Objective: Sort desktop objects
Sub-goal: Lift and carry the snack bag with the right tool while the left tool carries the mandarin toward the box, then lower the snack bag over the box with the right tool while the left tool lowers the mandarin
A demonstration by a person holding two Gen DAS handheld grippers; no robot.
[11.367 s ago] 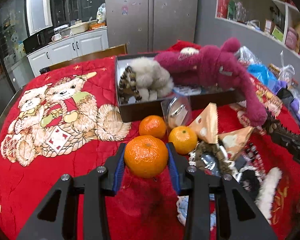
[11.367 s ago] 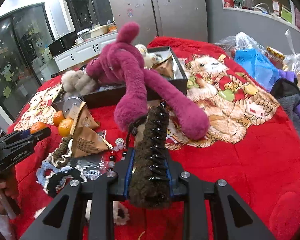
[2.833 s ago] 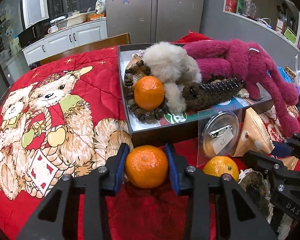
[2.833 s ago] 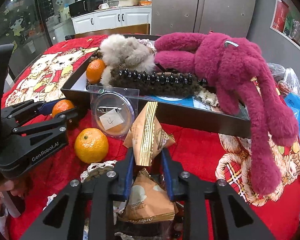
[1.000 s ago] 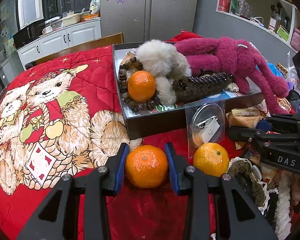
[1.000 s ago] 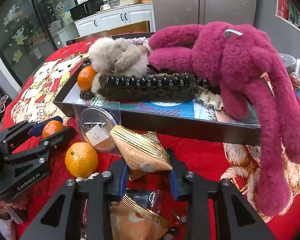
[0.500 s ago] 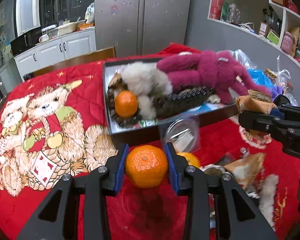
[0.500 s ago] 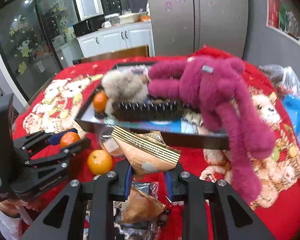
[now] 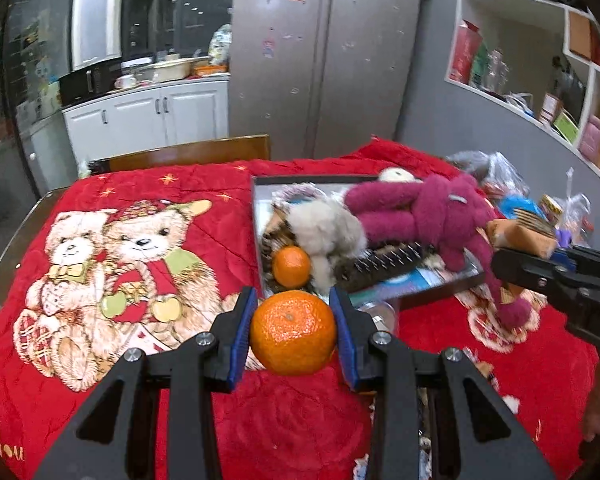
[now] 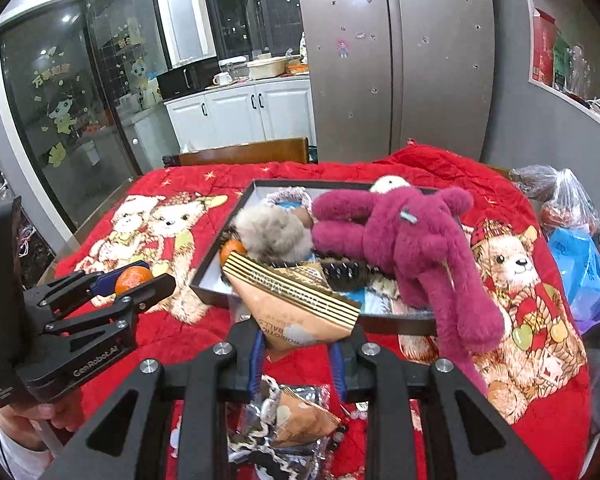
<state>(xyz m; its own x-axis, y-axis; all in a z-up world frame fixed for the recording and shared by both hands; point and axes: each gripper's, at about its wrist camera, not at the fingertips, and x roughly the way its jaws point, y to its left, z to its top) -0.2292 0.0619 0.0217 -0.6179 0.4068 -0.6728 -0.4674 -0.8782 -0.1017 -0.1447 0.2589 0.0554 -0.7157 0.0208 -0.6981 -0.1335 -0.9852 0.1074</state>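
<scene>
Two grippers, each carrying one item, hang above a desk draped in a red teddy-bear blanket (image 9: 100, 200), with the sorting seemingly past halfway. On the left, the left gripper (image 9: 293, 330) has its jaws pinching a mandarin (image 9: 293, 332), lifted clear of the blanket and short of the tray. Further right, the dark tray (image 10: 208, 268) already holds another mandarin (image 9: 291, 266), a grey fluffy toy (image 10: 274, 236), a spiked hair clip (image 9: 392, 266) and a magenta plush animal (image 10: 404, 236) whose limb droops over the tray's edge. Right of that, the right gripper (image 10: 296, 354) has its jaws nearly together, pinching a tan snack packet (image 10: 296, 304) just in front of the tray. Still to sort, below that gripper: a second packet (image 10: 304, 420) and a tangle of small bits I cannot make out.
</scene>
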